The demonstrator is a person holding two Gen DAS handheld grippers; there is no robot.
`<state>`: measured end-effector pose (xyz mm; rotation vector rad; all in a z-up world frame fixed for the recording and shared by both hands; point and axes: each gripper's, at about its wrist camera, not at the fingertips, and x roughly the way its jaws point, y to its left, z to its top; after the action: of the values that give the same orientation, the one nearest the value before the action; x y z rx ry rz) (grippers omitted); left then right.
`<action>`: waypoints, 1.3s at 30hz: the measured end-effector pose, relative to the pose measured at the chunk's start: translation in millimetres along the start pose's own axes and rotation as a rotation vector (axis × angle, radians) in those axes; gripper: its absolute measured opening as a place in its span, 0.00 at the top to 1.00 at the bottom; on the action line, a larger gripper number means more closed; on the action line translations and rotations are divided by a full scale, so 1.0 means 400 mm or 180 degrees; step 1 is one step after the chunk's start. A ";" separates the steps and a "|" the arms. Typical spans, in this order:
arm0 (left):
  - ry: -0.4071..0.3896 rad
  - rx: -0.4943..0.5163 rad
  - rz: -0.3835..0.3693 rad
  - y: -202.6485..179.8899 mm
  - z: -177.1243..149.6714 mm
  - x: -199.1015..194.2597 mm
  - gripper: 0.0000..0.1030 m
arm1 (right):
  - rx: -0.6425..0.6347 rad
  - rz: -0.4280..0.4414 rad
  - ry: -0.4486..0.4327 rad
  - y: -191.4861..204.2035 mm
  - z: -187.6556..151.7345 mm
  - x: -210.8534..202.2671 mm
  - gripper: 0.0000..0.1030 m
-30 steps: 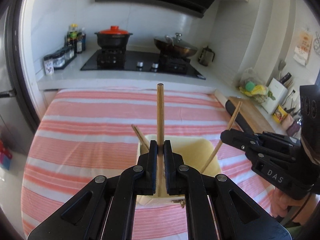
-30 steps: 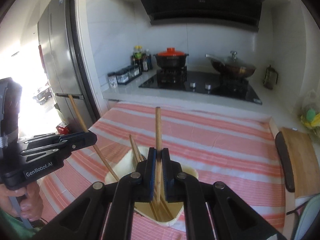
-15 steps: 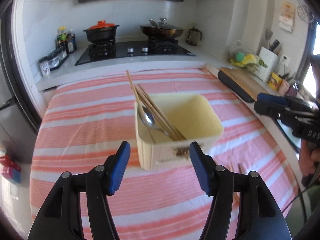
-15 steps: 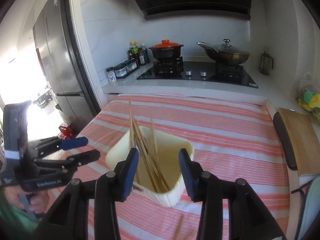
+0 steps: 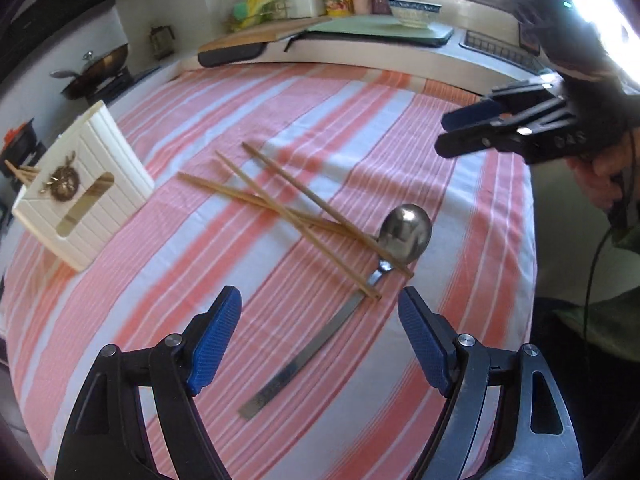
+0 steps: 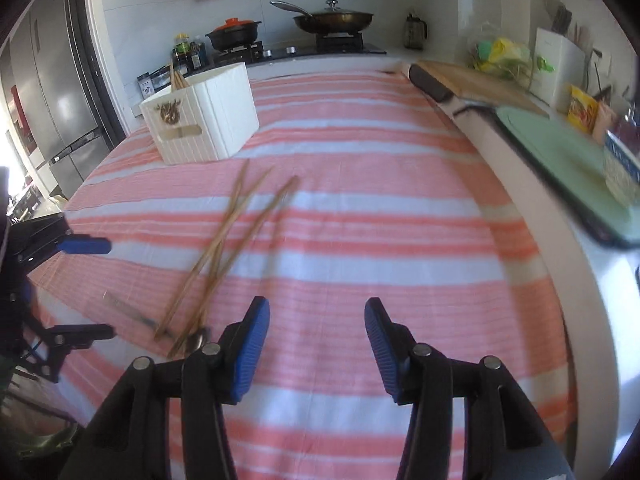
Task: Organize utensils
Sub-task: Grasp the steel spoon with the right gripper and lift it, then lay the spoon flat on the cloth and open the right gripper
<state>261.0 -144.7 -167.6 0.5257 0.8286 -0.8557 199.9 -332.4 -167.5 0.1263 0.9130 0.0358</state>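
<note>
A moment earlier each of my grippers pinched a chopstick over the white box (image 5: 80, 196); my left gripper (image 5: 320, 340) and right gripper (image 6: 316, 348) had just opened empty, with three chopsticks (image 5: 280, 208) and a spoon (image 5: 404, 232) loose at twelve o'clock.

three chopsticks (image 5: 280, 204), one spoon (image 5: 404, 232), one holder (image 5: 100, 168)

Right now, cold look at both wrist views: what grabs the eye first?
The loose chopsticks crossed on the striped cloth, lying over a metal spoon. Past them stands the white box with more sticks in it. Both grippers, left and right, hang open and empty.
</note>
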 end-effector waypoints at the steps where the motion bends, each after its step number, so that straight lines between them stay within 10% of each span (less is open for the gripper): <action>1: -0.0010 -0.0064 -0.0045 0.007 0.006 0.007 0.20 | 0.0085 0.0147 0.0016 0.006 -0.015 -0.005 0.51; 5: 0.0014 -0.0359 -0.0167 0.042 0.001 0.019 0.20 | 0.0176 0.0770 0.0183 0.059 -0.041 0.022 0.54; 13: 0.0237 -0.0172 -0.0128 0.028 -0.047 0.021 0.20 | 0.0398 0.0937 0.0468 0.058 -0.029 0.137 0.97; 25: 0.0267 0.0158 -0.0184 -0.056 -0.116 -0.025 0.19 | 0.0164 0.1253 0.0724 0.193 -0.067 0.103 0.96; 32: 0.0240 -0.0713 0.0534 0.127 -0.132 -0.028 0.19 | -0.0196 0.1289 0.0202 0.332 0.173 0.176 0.92; 39: -0.0010 -0.1651 0.0507 0.278 -0.204 -0.080 0.19 | 0.0055 0.0810 -0.0112 0.232 0.258 0.159 0.64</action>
<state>305.9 -10.9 -180.0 0.1295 0.9508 -0.4674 322.6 -244.6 -143.8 0.2581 0.8578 0.2611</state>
